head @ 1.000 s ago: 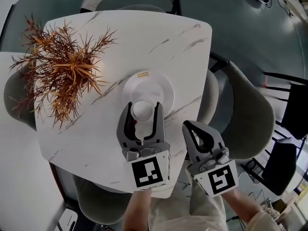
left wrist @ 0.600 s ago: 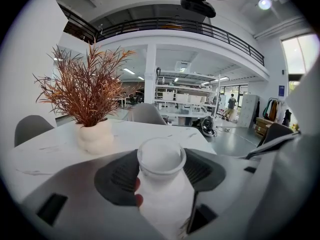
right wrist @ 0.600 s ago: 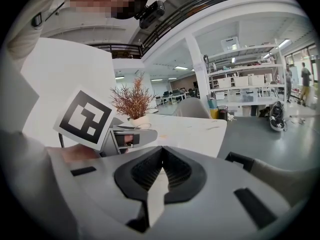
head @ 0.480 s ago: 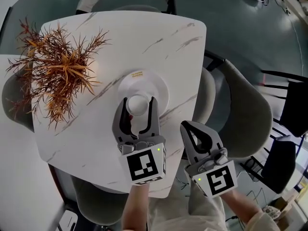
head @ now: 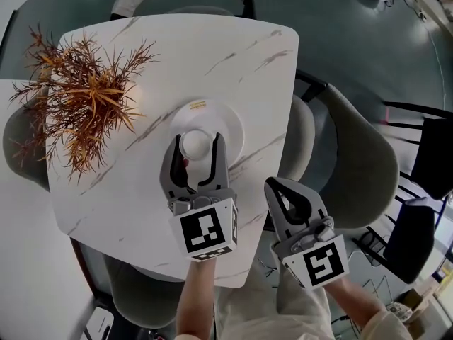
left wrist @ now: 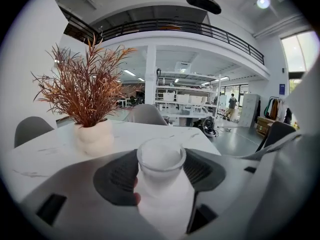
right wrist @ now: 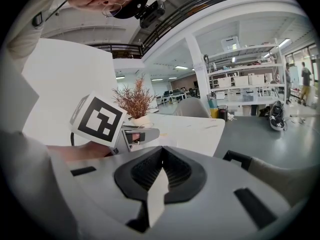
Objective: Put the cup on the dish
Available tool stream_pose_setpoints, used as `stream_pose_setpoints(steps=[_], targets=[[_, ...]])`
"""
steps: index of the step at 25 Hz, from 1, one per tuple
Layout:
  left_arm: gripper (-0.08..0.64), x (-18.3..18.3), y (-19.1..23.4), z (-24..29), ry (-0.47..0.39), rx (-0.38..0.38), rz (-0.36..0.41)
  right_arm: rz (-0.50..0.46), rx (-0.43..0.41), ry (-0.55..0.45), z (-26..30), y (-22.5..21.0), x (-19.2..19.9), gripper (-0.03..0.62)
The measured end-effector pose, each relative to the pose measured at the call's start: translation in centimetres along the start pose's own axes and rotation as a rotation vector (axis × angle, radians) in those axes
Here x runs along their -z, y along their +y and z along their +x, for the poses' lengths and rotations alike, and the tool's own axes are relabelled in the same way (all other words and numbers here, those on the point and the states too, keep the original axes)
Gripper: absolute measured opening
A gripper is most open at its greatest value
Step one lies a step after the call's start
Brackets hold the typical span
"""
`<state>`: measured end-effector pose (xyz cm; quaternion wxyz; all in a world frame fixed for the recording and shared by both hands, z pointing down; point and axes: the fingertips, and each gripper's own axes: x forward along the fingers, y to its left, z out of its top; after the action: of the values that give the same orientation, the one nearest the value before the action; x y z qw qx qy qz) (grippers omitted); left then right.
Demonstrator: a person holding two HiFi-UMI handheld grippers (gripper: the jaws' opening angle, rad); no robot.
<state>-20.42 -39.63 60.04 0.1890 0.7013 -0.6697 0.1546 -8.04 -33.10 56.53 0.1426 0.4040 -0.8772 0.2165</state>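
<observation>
The left gripper [head: 197, 141] clamps the upright frosted white cup [head: 196, 146] in its fingers above the round white dish [head: 231, 129], toward its near side; the right gripper [head: 277, 185], beside the dish, is closed and empty.

1. No word, brand or number can be read in any view.
2. Head view, lower middle: the cube of the left gripper [head: 197, 144] bears a black-and-white square marker [head: 206, 233], which is a pattern and not lettering. It shows again at the left of the right gripper view [right wrist: 98, 119].
3. Head view, lower right: the cube of the right gripper [head: 277, 188] bears a second marker [head: 322, 264] of the same kind.
4. Head view, centre: a small yellow label [head: 197, 105] sits on the far rim of the dish [head: 230, 127], its print too small to read.
5. Left gripper view, right edge: a blue sign [left wrist: 281, 88] hangs on the wall, illegible.
</observation>
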Motion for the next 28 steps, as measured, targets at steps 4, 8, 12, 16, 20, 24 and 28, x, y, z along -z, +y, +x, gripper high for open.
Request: stream_pose_setpoints(steps=[4,8,12,16,20,24,28], targets=[[0.278,-0.1,-0.3,-0.1,-0.017,0.023,0.003,-0.062,0.004,-0.01,-0.9,-0.5,-0.1,0.005],[0.279,-0.4,-0.2,-0.6,-0.024,0.017,-0.012,-0.063,-0.005,-0.016,-2.0,-0.3,-0.4,0.005],[0.279,-0.1,-0.3,-2.1,-0.019,-0.007,-0.024,-0.069,0.004,-0.021,-3.4,-0.1,-0.3,0.005],[0.279,-0.3,-0.7,-4.3,-0.01,-0.03,-0.008,-0.082,0.026,-0.024,-5.1,-0.2,-0.7,0.005],[0.279,-0.6,-1.3,-6.6,0.008,-0.041,-0.01,-0.124,0.045,-0.051,-7.0,-0.5,-2.0,0.005],[0.278,-1.5,-2.5,-9.0,-0.004,-0.042,-0.019,-0.136,0.053,-0.06,-8.9,-0.8,-2.9,0.005],[0.276,-2.2,-4.0,-11.2,0.01,-0.014,-0.06,-0.151,0.058,-0.092,-10.8,-1.1,-4.1,0.005]])
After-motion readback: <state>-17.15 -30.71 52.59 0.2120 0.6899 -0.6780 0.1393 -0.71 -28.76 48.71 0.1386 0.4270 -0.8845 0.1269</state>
